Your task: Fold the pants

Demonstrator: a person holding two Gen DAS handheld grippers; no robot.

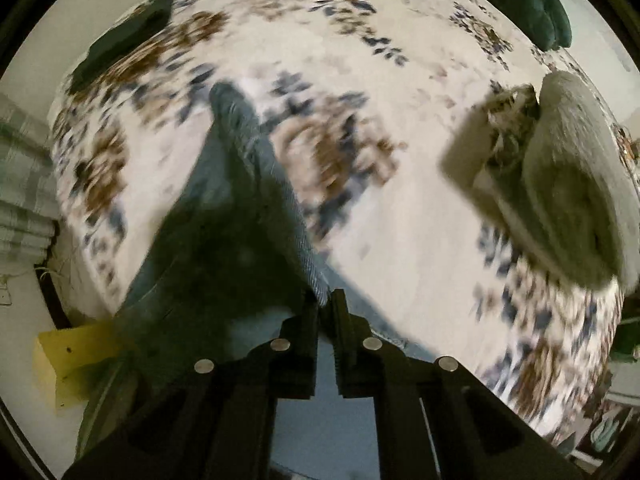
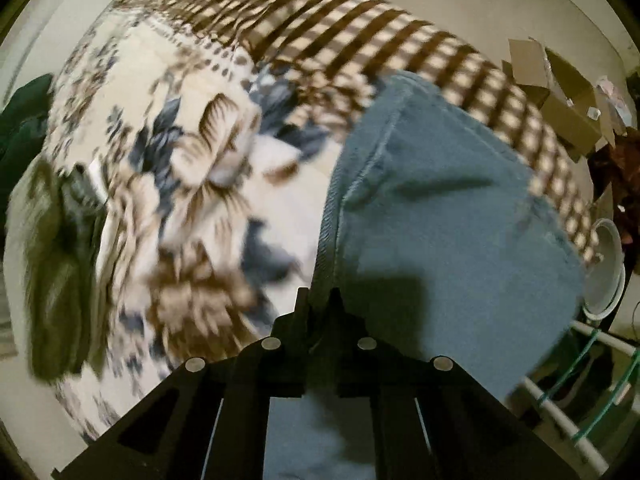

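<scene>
Pants point(image 1: 256, 168) stretching away, tongs point(image 1: 326, 304) pinching edge

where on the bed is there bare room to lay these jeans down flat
Free: the floral bedspread between the jeans and the grey pillow. Crowded: the checkered blanket borders the jeans on the far side, and dark clothing sits at the far corner.

You won't find any readable text, labels, brands or numbers anywhere here, both views are too blurry.
</scene>
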